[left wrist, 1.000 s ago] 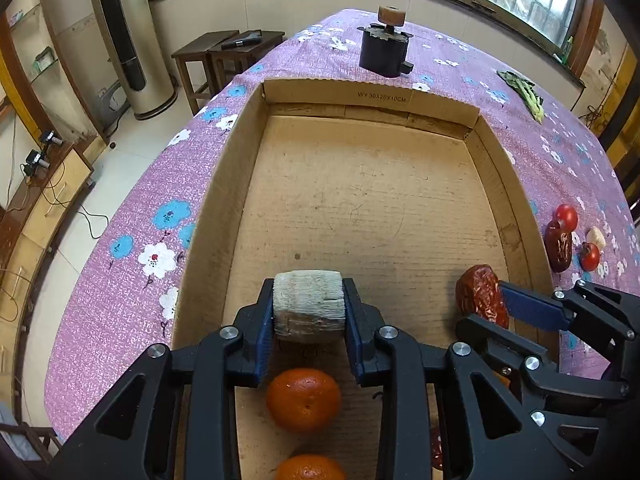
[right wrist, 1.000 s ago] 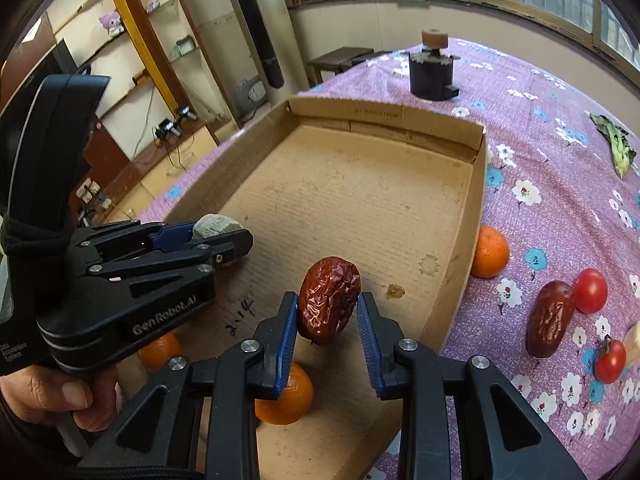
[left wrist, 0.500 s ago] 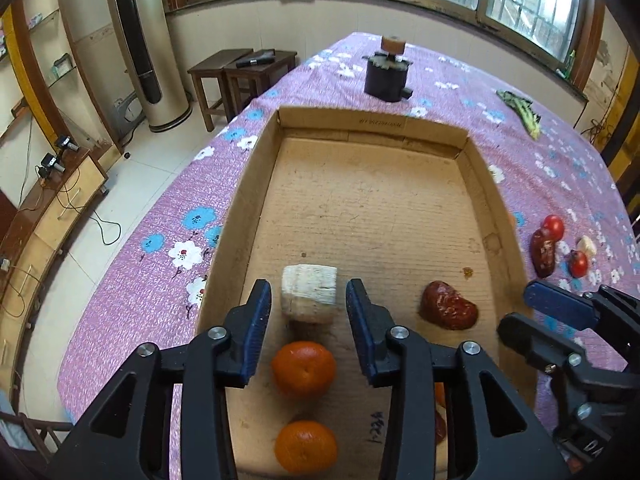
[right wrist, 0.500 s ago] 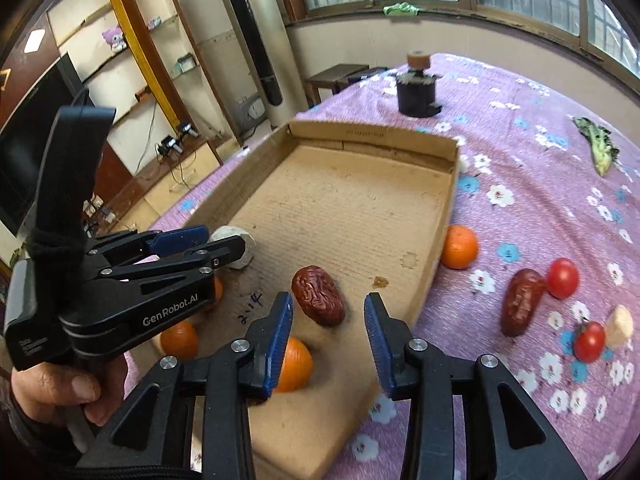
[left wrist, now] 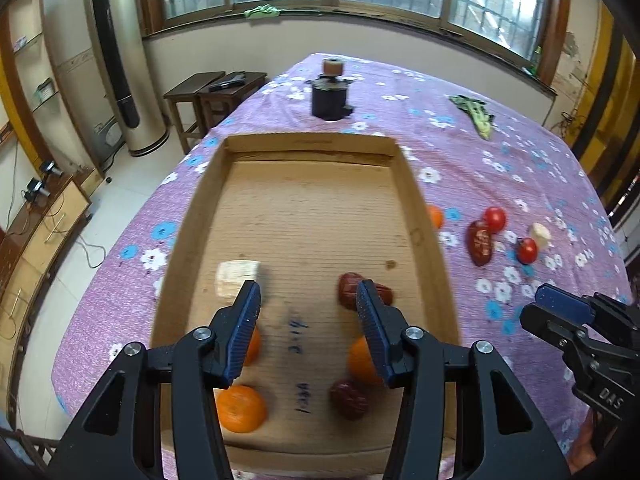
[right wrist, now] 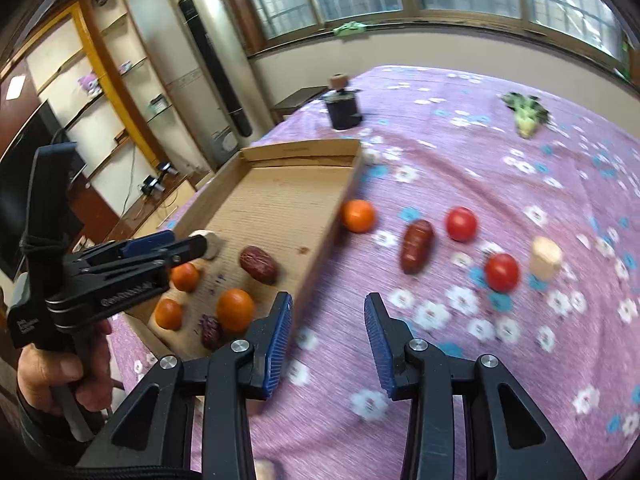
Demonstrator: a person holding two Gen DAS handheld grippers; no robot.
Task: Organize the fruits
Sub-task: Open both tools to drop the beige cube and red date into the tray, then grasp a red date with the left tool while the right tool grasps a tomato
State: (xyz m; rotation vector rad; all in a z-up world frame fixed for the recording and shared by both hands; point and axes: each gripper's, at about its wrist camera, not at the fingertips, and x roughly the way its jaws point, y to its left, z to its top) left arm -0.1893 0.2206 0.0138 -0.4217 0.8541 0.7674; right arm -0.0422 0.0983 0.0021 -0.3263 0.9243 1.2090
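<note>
Two grippers, left gripper and right gripper, are held spread and empty; next, the loose date beside the cardboard tray is probably to be fetched

Cardboard box floor — handwritten "2-14"; right claw — "DAS".

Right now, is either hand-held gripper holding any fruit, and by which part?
Neither. The left hand-held gripper and right hand-held gripper are both open and empty.
</note>
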